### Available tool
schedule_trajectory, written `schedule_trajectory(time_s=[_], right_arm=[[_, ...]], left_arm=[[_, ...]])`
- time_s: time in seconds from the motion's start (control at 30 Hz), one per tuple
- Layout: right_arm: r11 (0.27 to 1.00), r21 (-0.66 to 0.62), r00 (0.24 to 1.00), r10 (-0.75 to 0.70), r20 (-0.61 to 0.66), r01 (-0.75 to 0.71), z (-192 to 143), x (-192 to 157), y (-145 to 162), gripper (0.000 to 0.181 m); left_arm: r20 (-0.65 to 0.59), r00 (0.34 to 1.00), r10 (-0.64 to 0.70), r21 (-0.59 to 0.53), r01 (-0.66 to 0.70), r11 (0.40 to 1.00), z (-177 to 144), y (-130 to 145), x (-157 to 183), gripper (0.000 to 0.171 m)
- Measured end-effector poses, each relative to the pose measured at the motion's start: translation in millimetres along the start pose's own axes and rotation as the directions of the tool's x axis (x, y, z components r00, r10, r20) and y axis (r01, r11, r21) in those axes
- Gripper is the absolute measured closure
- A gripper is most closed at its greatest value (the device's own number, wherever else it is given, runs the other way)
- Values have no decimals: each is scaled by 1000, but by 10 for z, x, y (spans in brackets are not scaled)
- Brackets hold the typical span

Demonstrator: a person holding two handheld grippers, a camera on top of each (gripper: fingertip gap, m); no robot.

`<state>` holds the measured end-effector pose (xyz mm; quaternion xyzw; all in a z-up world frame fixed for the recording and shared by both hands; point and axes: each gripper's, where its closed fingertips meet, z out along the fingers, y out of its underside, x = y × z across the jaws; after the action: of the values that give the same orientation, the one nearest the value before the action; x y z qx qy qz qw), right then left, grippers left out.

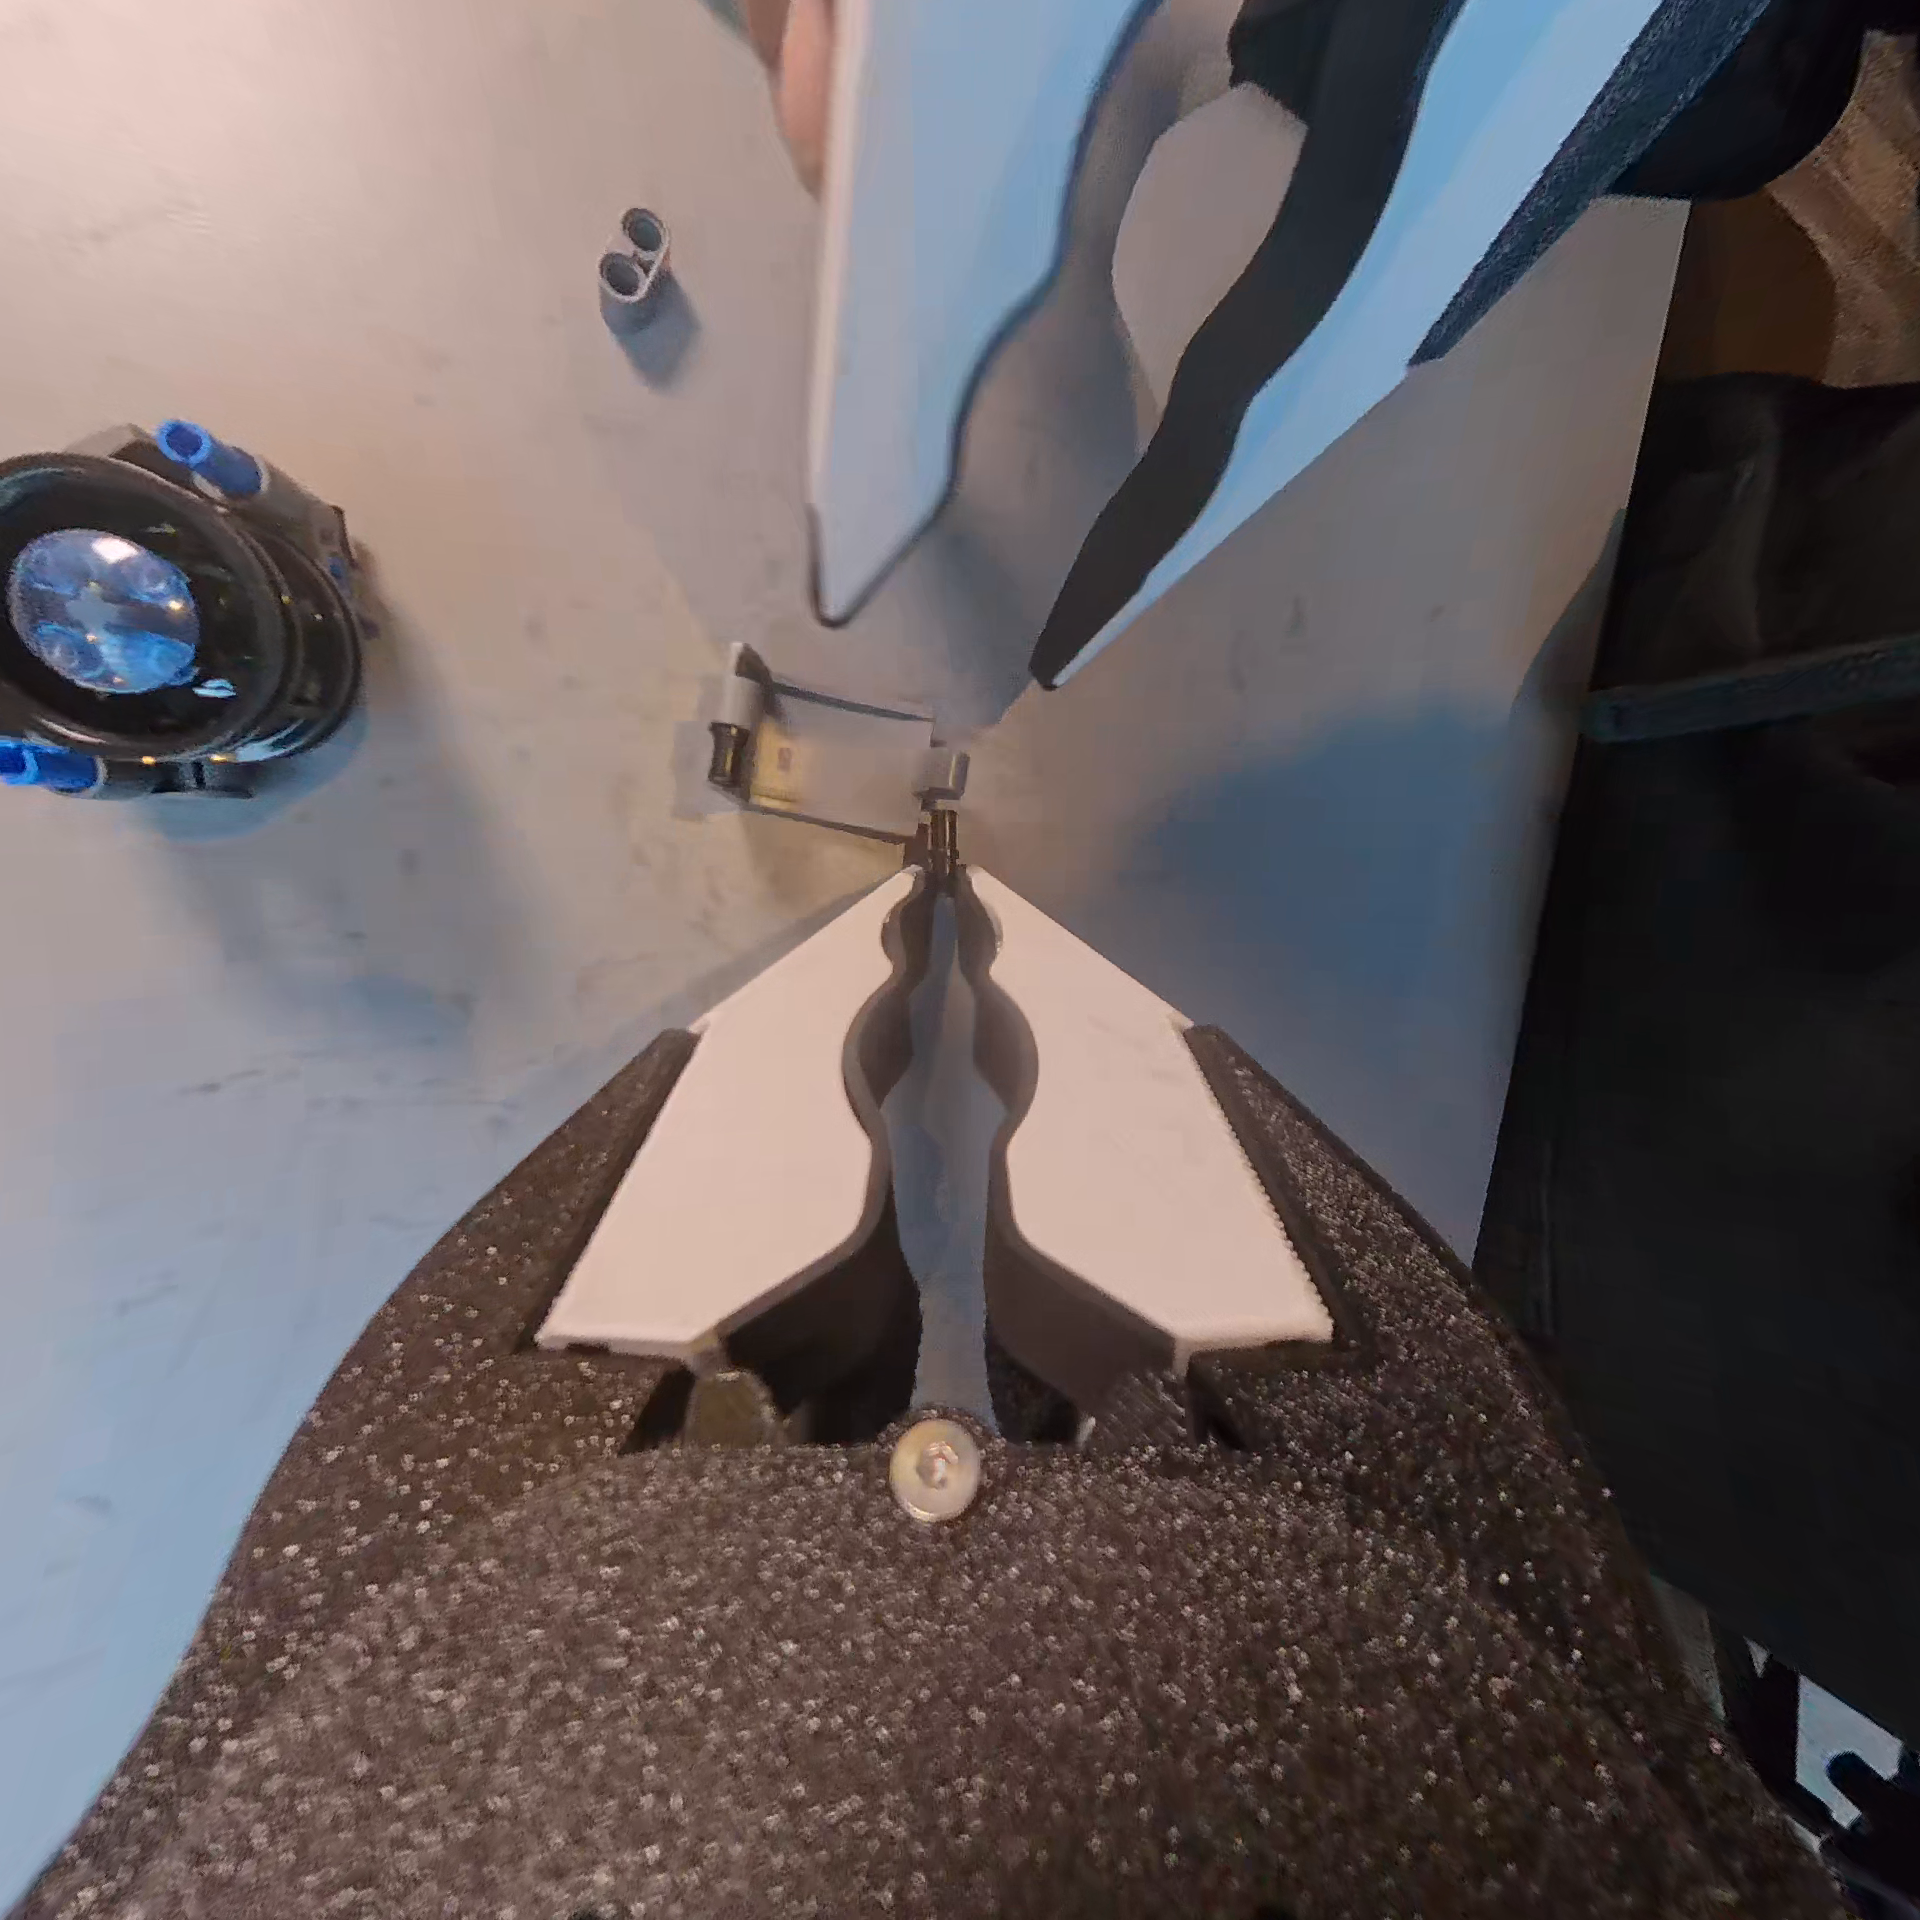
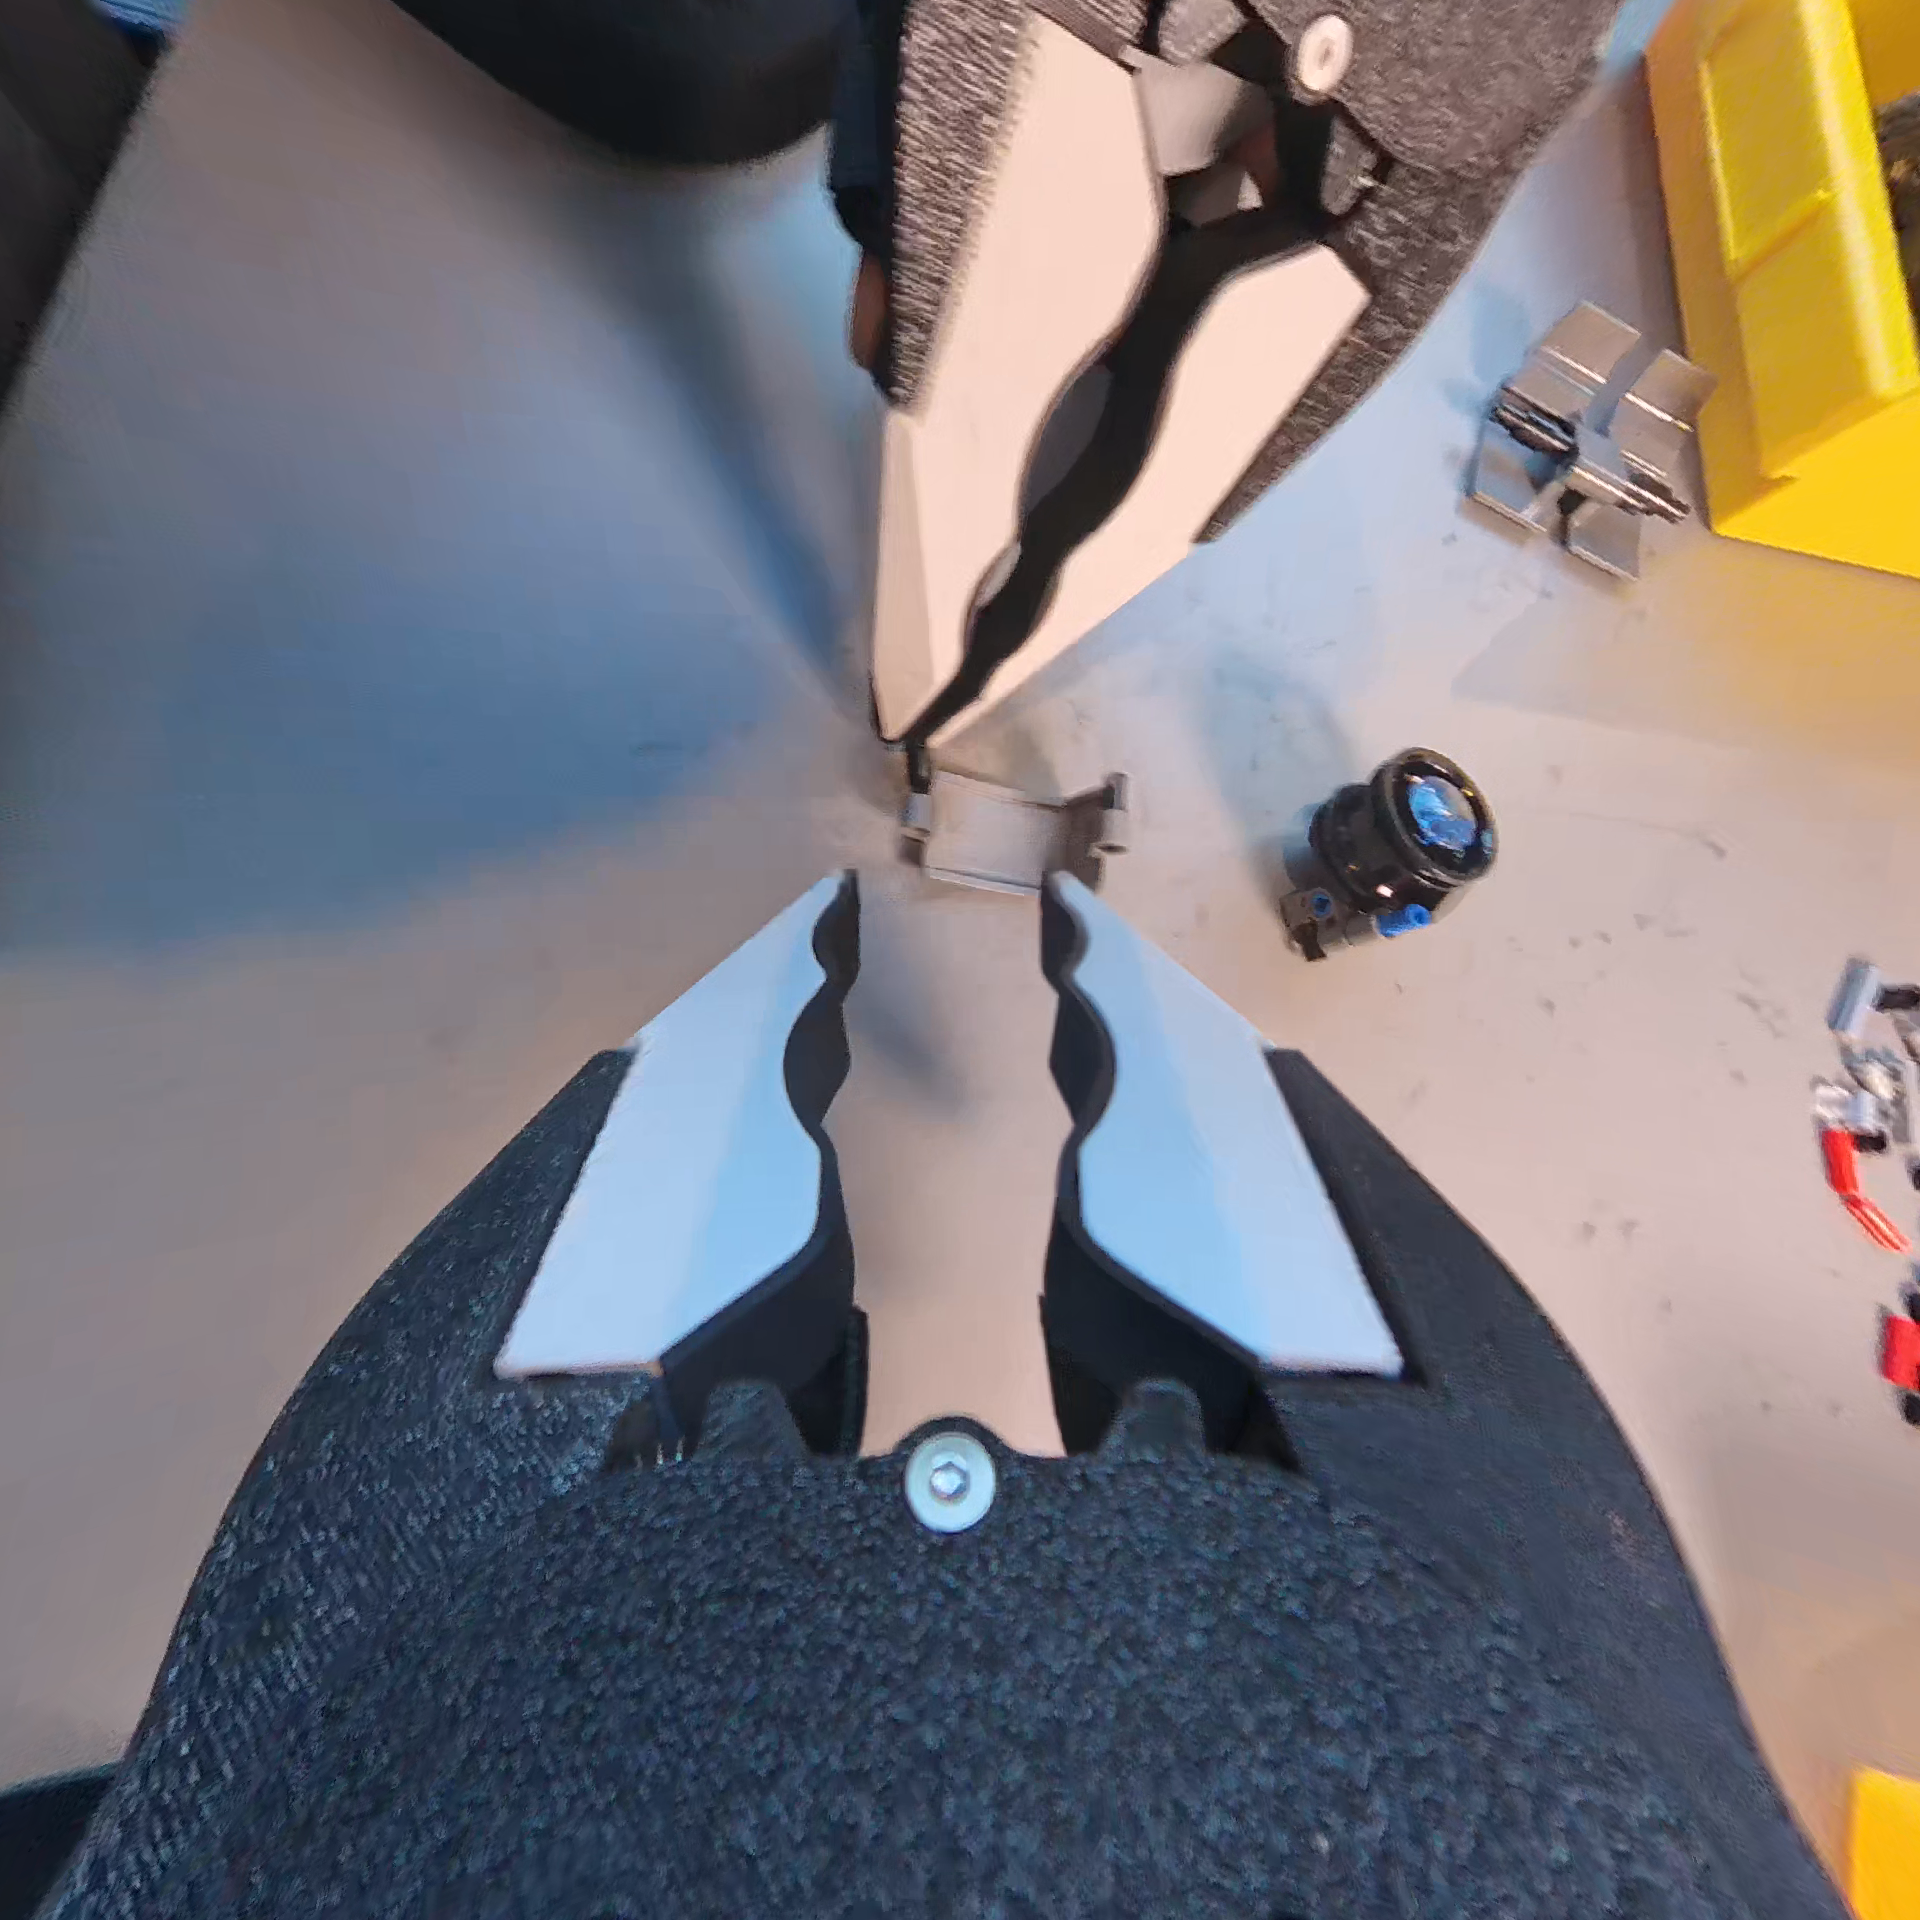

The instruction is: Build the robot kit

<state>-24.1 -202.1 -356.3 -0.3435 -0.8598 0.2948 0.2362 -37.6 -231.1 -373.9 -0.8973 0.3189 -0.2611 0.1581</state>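
Two grippers, left gripper (image 1: pixel 940 871) pinching grey bracket's (image 1: pixel 831 764) black pin (image 1: pixel 941 831).

We look steeply down on the table (image 1: pixel 312 1039) from close above in both views, each camera sitting just behind its own fingers, which rise from the bottom edge toward mid-frame. The two cameras face each other: in the left wrist view the right gripper (image 1: pixel 935 644) comes down from the top of the frame, and in the right wrist view the left gripper (image 2: pixel 902 740) does the same. Both share the grey bracket (image 1: pixel 831 764) (image 2: pixel 987 836) at mid-frame and the black lens (image 1: pixel 156 623) (image 2: pixel 1397 842), large at the left edge in one, small at right of centre in the other.
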Motion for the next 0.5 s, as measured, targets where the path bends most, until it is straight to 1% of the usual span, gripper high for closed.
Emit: schedule_trajectory(time_s=[0.07, 0.2, 0.3, 0.5], right_arm=[[1000, 20, 1000, -1, 2, 1, 41, -37, -29, 154], [1000, -8, 1000, -10, 10, 10, 180, -61, 20, 160], [1000, 4, 1000, -12, 17, 12, 227, -77, 0, 173], [1000, 13, 1000, -7, 24, 6, 241, -66, -9, 174]], left_arm=[[17, 1000, 17, -12, -17, 1000, -3, 10, -13, 170], [18, 999, 37, -27, -37, 999, 15, -4, -11, 169], [25, 998, 54, -41, -53, 998, 25, -15, -14, 169], [58, 993, 104, -114, -97, 989, 20, 1, -26, 169]])
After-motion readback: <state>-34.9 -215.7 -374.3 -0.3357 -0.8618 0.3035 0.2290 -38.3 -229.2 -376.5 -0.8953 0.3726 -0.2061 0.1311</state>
